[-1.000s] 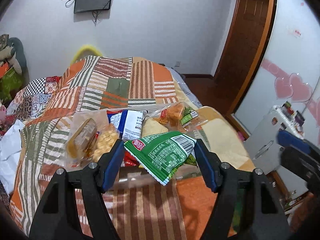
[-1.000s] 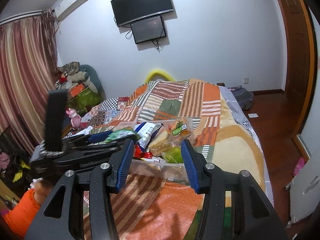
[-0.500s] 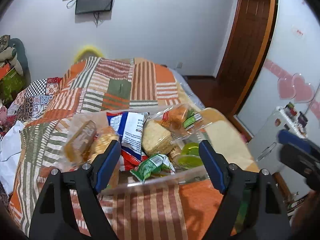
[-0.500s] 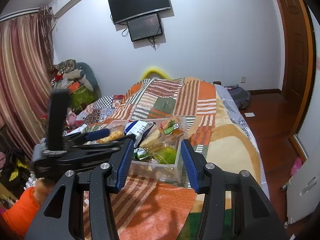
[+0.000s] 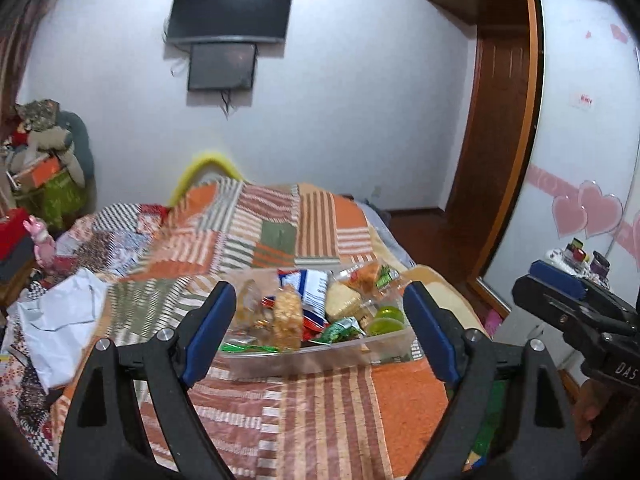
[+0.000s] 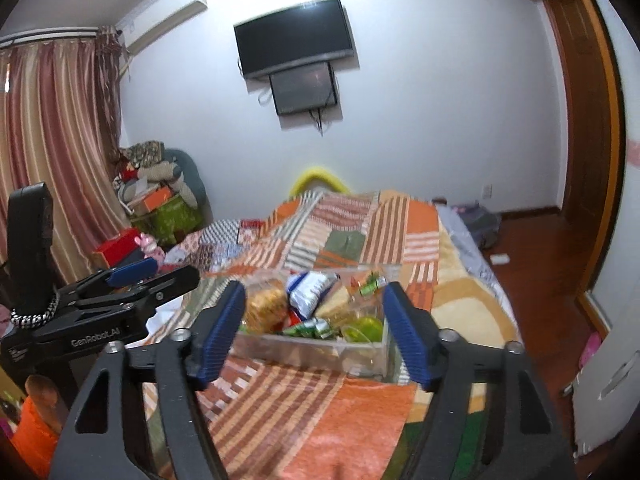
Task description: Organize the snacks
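A clear plastic box point(image 5: 320, 354) full of snack packets sits on the patchwork bedspread; it also shows in the right wrist view point(image 6: 320, 350). Inside lie a green packet point(image 5: 340, 330), a blue and white bag point(image 5: 310, 288), a golden biscuit pack point(image 5: 286, 316) and green round items point(image 5: 386, 320). My left gripper point(image 5: 320, 330) is open and empty, held back from the box's near side. My right gripper point(image 6: 314, 330) is open and empty, also short of the box. Each gripper shows at the edge of the other's view.
The bed point(image 5: 280, 232) fills the middle, with a white bag point(image 5: 60, 320) on its left part. Boxes and soft toys point(image 6: 160, 196) are piled by the curtain. A wardrobe point(image 5: 580, 160) and small cabinet stand on the right, wooden floor point(image 6: 532, 248) beyond.
My left gripper let go of the green packet, which now lies in the box. Both grippers have drawn back and up from the box, still open.
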The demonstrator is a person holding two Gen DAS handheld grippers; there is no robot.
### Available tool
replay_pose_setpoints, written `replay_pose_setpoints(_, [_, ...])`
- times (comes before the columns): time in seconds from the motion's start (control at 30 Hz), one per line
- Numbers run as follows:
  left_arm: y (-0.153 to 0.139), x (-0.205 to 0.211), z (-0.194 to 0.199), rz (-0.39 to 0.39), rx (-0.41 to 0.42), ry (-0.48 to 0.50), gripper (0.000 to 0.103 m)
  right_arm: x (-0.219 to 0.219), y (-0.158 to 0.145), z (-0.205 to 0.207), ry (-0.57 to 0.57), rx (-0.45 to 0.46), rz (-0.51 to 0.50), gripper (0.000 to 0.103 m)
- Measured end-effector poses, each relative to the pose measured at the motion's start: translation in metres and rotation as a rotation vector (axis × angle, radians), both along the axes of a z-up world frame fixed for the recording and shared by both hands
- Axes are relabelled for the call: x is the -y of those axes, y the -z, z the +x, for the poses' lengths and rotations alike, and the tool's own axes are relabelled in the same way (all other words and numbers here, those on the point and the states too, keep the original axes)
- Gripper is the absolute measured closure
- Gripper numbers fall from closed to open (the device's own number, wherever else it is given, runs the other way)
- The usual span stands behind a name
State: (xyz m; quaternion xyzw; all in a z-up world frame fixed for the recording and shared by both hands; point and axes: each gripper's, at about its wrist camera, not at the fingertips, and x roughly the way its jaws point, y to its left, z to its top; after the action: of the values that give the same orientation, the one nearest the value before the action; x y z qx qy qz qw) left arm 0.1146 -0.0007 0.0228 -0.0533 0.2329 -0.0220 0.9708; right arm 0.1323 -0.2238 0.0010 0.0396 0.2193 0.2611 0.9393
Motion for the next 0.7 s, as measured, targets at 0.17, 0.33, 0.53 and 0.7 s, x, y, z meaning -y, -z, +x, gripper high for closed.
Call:
replay_pose_setpoints(0.17, [-0.015, -0.006, -0.031, 0.007, 0.065, -0.031, 0.007, -0.003, -0.018, -0.024, 0.023, 0.072, 0.01, 0.014])
replay_pose_setpoints(0.33, [-0.025, -0.004, -0.052, 0.027, 0.116, -0.055, 0.001, -0.005, -0.026, -0.036, 0.056, 0.125, 0.007, 0.0])
replay_pose_setpoints(0.53, [-0.025, -0.003, -0.061, 0.03, 0.122, -0.061, 0.0, -0.006, -0.025, -0.034, 0.071, 0.125, 0.002, 0.0])
replay_pose_setpoints(0.7, [-0.022, -0.006, -0.062, 0.021, 0.112, -0.073, 0.0, -0.007, -0.023, -0.036, 0.069, 0.124, -0.014, 0.0])
